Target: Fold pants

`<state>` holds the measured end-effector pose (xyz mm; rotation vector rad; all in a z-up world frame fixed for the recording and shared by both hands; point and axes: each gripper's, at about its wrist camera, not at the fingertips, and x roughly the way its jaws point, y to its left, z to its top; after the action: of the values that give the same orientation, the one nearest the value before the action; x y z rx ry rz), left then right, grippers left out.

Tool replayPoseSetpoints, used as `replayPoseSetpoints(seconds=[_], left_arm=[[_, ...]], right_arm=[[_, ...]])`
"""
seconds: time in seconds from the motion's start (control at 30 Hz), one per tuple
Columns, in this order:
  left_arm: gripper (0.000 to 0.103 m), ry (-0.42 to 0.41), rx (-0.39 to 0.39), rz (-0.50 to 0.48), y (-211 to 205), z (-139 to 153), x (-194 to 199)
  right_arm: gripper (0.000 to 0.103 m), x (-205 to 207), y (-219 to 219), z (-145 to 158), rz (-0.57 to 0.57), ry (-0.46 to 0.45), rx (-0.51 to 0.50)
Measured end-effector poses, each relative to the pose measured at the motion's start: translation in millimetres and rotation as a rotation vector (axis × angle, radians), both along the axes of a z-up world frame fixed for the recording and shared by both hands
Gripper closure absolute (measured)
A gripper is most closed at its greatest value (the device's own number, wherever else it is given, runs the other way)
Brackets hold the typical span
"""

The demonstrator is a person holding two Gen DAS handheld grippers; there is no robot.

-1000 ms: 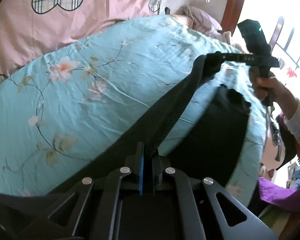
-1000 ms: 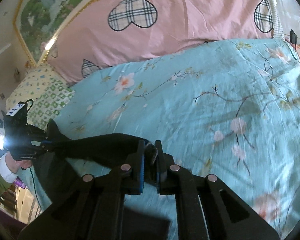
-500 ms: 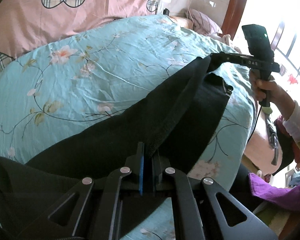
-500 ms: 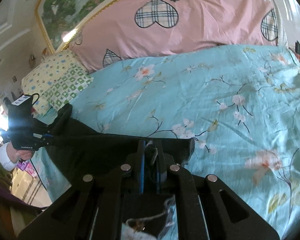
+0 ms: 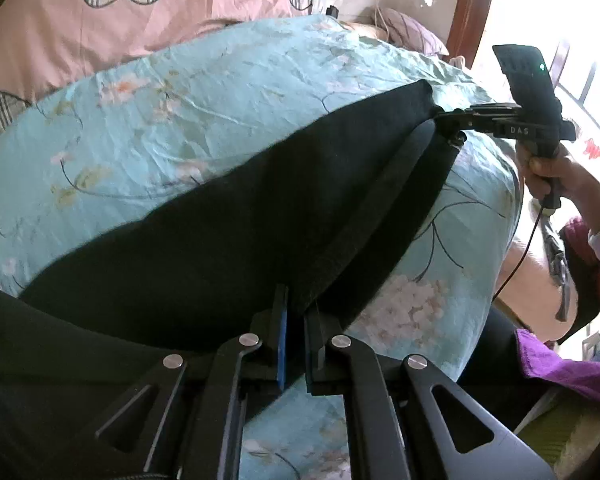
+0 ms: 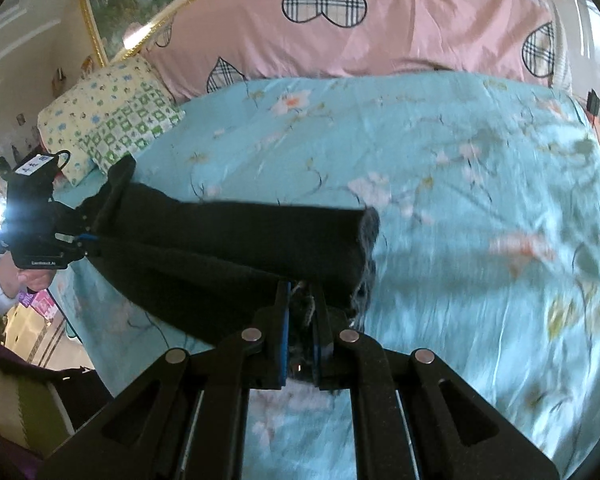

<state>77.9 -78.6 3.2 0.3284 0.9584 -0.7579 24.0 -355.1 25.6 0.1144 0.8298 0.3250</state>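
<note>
- The left gripper (image 5: 294,312) is pinched shut on one end of the black pants (image 5: 228,236); dark cloth rises straight out from between its blue-edged pads, with no gap showing.
- The right gripper (image 6: 302,304) is likewise clamped on the opposite end, where a frayed, greyish bit of fabric sits between its pads. From the left wrist view it appears far off at the upper right (image 5: 446,122), held by a hand (image 5: 548,178) with a pale sleeve.
- Seen from the right wrist, the left gripper sits at the far left (image 6: 86,240), carried by the other hand (image 6: 34,278) — so the garment is strung between the two tools.
- The step in hand looks like spreading: the pants are being held by both ends and brought onto the bed so they lie long and flat.
- What comes next, as I judge it, calls for keeping both ends taut and level while setting the cloth onto the sheet, letting go only once it rests without bunching — then taking one end over to the other.
- The pants are plain black, thick and matte, doubled lengthwise, with a seam ridge running along them.
- They lie across the turquoise floral bedsheet (image 6: 460,168) near the bed's edge; the middle seems to rest on the sheet while both gripped ends are lifted a little.
- Beyond them, a pink cover (image 6: 420,32) with plaid hearts and a green-and-yellow pillow (image 6: 112,120) lie well apart from the pants.
</note>
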Motion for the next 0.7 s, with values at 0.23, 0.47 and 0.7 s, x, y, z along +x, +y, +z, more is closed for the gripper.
replayPoseSetpoints(seconds=[0.23, 0.47, 0.7], left_arm=[[0.084, 0.066, -0.005, 0.019, 2, -20, 5], [0.075, 0.097, -0.055, 0.026, 17, -18, -4], [0.074, 0.082, -0.103, 0.096, 43, -2, -8]], right_arm=[[0.085, -2, -8, -11, -0.044, 0.059, 0.080], [0.043, -22, 12, 12, -0.085, 0.031, 0.024], [0.041, -24, 50, 45, -0.052, -0.067, 0.066]])
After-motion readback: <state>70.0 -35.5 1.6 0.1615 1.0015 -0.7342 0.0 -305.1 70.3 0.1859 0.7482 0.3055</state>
